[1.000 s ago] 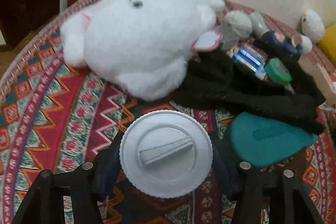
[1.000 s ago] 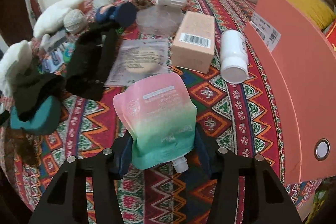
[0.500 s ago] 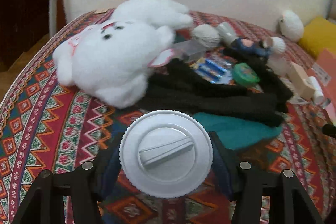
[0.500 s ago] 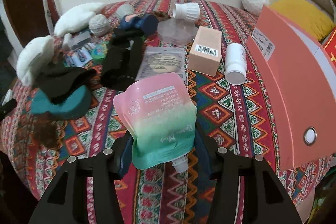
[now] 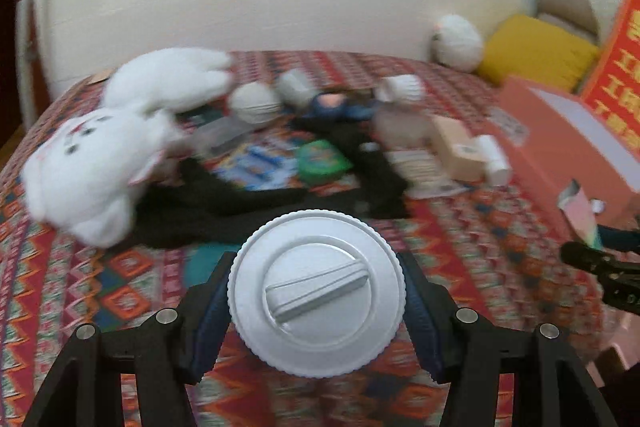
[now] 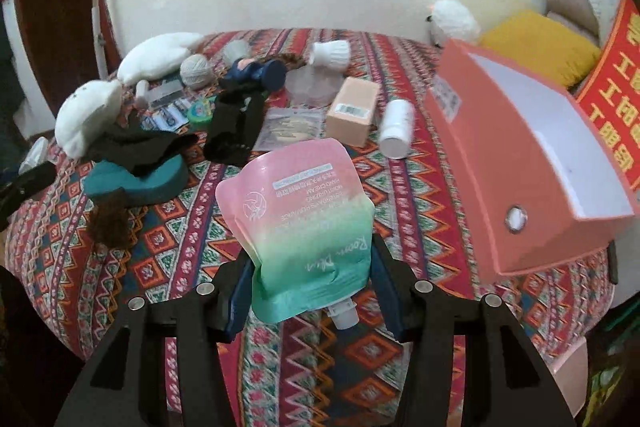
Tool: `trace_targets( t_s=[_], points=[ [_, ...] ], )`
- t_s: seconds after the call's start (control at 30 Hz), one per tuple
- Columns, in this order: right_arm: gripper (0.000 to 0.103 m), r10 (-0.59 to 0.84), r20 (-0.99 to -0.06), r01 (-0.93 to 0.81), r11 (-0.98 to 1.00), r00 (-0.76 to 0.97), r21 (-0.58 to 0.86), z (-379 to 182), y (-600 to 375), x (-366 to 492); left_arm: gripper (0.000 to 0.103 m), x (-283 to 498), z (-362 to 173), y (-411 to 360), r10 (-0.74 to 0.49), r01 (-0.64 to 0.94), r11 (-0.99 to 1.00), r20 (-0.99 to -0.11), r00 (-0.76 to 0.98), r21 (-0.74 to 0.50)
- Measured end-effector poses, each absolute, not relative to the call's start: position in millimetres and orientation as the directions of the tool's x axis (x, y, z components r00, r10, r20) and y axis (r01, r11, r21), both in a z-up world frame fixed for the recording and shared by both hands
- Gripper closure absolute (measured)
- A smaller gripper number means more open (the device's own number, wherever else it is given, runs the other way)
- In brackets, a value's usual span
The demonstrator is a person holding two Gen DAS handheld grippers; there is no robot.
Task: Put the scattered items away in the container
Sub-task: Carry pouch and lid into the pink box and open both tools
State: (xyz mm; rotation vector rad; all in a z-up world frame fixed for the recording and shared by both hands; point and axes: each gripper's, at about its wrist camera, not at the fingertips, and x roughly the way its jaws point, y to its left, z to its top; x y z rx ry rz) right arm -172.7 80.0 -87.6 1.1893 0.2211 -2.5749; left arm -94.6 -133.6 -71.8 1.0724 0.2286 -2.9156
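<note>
patterned red cloth (image 6: 404, 187) covers surface, cream wall behind. left gripper (image 5: 318, 293) fingers clamped on white ribbed lid (image 5: 318, 293), held above cloth; view blurred, so scattered items hard to read. right gripper (image 6: 310, 281) fingers pinch pink-green pouch (image 6: 300, 223), spout down. open salmon box (image 6: 520, 163) lies right, near white bottle (image 6: 396, 127).
</note>
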Motion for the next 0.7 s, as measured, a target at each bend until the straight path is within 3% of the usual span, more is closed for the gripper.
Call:
trace_targets(
  t_s=[0.37, 0.7],
  points=[
    [0.048, -0.086, -0.672, 0.121, -0.993, -0.736, -0.005, -45, 184, -155, 0.038, -137, -17, -19, 0.181, -0.172, -0.982, -0.582, -0.793, -0.071],
    [0.048, 0.064, -0.574, -0.128, -0.989, -0.816, 0.07, 10, 300, -210, 0.038, -222, 26, 111, 0.31, -0.355, -0.935, -0.536, -0.785, -0.021]
  ],
)
